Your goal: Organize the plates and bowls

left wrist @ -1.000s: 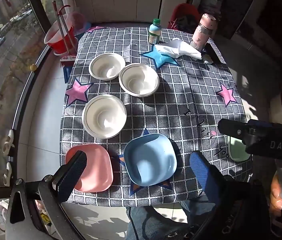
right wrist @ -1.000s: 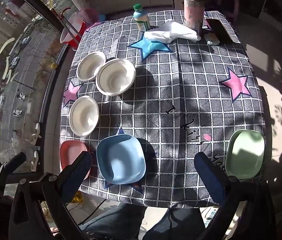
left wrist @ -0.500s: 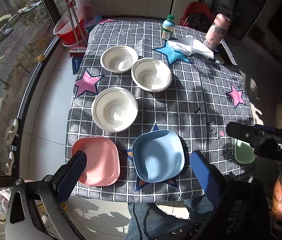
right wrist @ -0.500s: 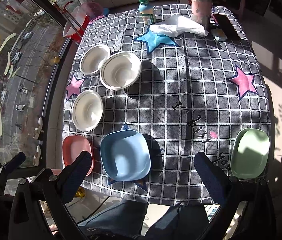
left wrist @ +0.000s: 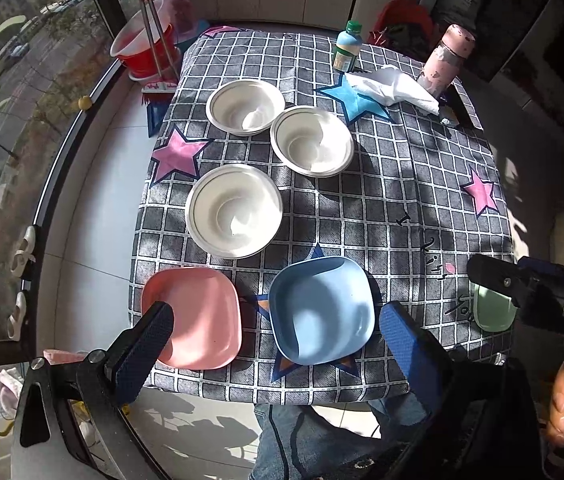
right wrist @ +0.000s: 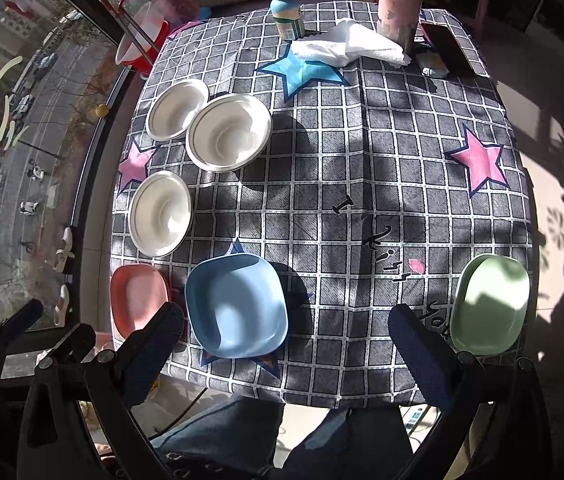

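Observation:
Three white bowls stand on the checked tablecloth: a far one (left wrist: 245, 107), a middle one (left wrist: 312, 141) and a near one (left wrist: 234, 211). A pink square plate (left wrist: 198, 316) and a blue square plate (left wrist: 321, 312) lie at the front edge. A green plate (right wrist: 489, 303) lies at the front right corner. My left gripper (left wrist: 278, 340) is open and empty, held above the front edge over the pink and blue plates. My right gripper (right wrist: 287, 338) is open and empty, above the front edge between the blue plate (right wrist: 238, 306) and the green plate.
At the back of the table stand a small green-capped bottle (left wrist: 346, 52), a pink flask (left wrist: 443, 62) and a white cloth (left wrist: 393, 88). A dark phone (right wrist: 447, 49) lies at the back right. A red bucket (left wrist: 144, 48) stands on the floor by the window.
Both grippers have drawn back and risen slightly, so the table sits farther up in both views. Nothing on the table has moved.

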